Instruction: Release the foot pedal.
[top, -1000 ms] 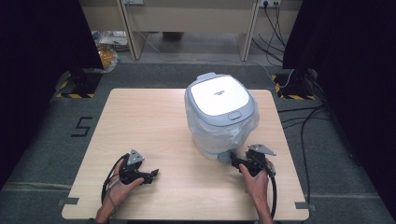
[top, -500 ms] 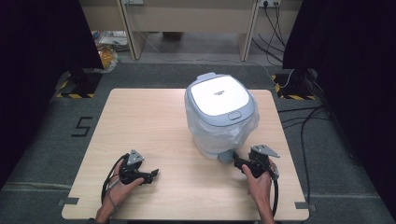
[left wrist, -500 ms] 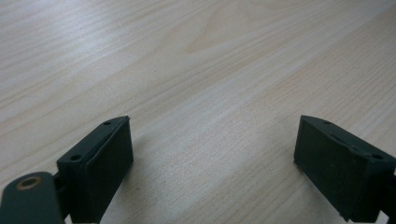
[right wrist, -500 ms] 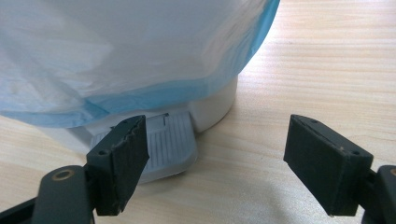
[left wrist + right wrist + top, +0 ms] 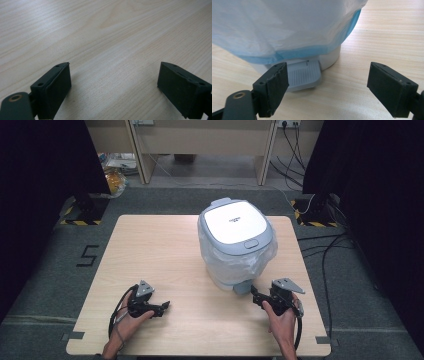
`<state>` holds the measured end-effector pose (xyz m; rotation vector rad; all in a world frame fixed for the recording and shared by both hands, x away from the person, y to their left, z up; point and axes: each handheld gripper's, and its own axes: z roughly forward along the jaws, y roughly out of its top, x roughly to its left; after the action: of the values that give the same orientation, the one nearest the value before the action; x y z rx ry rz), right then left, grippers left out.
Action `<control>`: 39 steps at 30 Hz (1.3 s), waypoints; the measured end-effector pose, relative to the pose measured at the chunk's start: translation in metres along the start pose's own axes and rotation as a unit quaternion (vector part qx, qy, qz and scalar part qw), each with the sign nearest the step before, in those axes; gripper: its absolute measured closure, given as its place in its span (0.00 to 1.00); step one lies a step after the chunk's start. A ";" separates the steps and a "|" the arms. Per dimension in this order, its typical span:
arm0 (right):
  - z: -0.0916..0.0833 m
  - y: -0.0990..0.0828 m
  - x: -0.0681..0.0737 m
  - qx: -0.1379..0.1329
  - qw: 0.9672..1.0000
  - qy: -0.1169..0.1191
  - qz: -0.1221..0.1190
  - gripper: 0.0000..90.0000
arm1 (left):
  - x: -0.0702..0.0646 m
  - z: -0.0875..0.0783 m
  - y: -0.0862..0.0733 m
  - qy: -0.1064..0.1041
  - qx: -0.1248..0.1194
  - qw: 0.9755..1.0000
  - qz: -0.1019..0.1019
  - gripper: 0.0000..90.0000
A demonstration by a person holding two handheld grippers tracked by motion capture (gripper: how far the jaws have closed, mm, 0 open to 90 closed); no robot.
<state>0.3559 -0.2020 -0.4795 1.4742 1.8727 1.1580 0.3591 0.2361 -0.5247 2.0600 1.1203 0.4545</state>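
At lower centre, my right gripper (image 5: 256,296), jaws apart, lines up on the bin's (image 5: 235,240) pedal (image 5: 304,75); next, press it. Left gripper (image 5: 164,306) waits, gaping.

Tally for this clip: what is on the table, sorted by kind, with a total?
Pedal bin, white lid, grey foot pedal: 1
Bin liner, translucent with a blue hem: 1
Handheld grippers, left gripper and right gripper, both open and holding nothing: 2
Total: 4
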 end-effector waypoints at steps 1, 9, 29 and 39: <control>0.000 0.000 0.000 0.000 1.000 0.000 0.000 0.19 | 0.000 0.000 0.000 0.000 0.000 1.000 0.000 0.12; -0.015 -0.007 0.002 -0.002 1.000 0.012 -0.008 0.19 | 0.000 0.000 0.000 0.000 0.000 1.000 0.000 0.12; -0.033 -0.060 -0.002 0.039 0.999 0.002 -0.013 0.20 | 0.000 0.000 0.000 0.001 0.000 1.000 0.000 0.12; -0.040 -0.071 0.004 0.069 0.997 -0.003 -0.036 0.19 | 0.000 0.000 0.000 0.001 0.000 1.000 0.000 0.12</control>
<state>0.2850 -0.2148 -0.5183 1.4667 2.0185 1.0073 0.3592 0.2360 -0.5247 2.0602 1.1199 0.4562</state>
